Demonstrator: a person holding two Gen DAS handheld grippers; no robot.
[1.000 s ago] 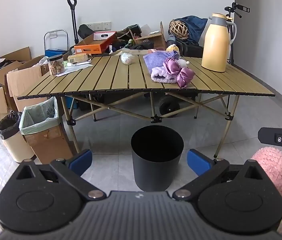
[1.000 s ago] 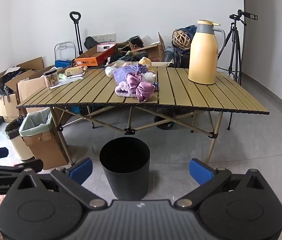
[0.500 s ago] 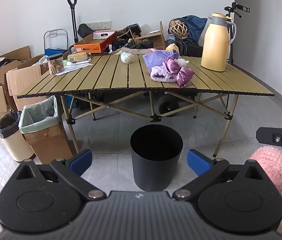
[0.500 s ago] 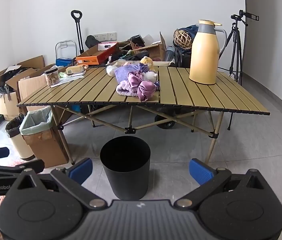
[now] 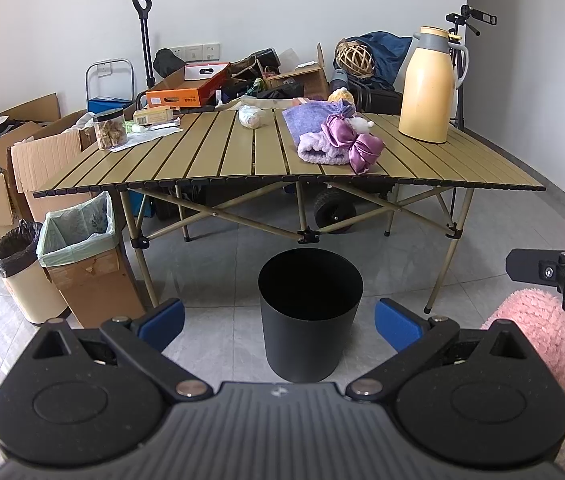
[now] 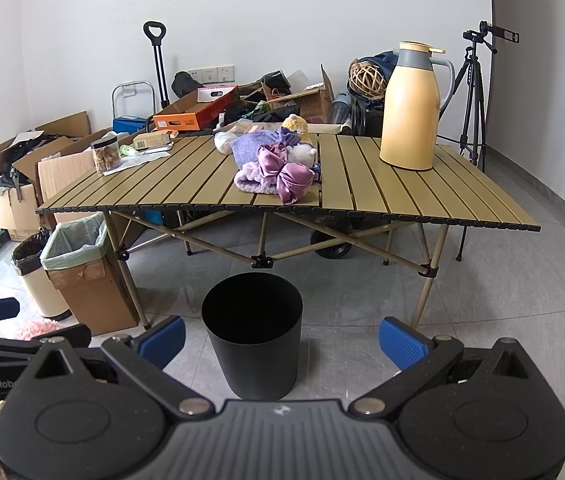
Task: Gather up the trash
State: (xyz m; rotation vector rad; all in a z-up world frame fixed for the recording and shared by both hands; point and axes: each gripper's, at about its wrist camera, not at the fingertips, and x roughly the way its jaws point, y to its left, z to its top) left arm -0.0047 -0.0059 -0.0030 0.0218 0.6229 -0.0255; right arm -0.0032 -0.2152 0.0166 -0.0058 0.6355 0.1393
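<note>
1. Grey floor tiles run under a slatted folding table [image 5: 202, 152], and both my grippers hang low in front of it, well short of its near edge.
2. Left gripper [image 5: 278, 318] is released, jaws spread wide and empty; right gripper [image 6: 280, 338] is the same.
3. Black bin [image 5: 310, 320] stands on the floor directly ahead of both, before the table's near edge.
4. Crumpled white wad [image 5: 252, 116], likely the trash, lies at the table's far edge, left of the purple cloth pile [image 5: 334, 140].
5. It sits ahead and left of centre, so I judge my left gripper nearer; its long axis runs roughly across the slats.
</note>
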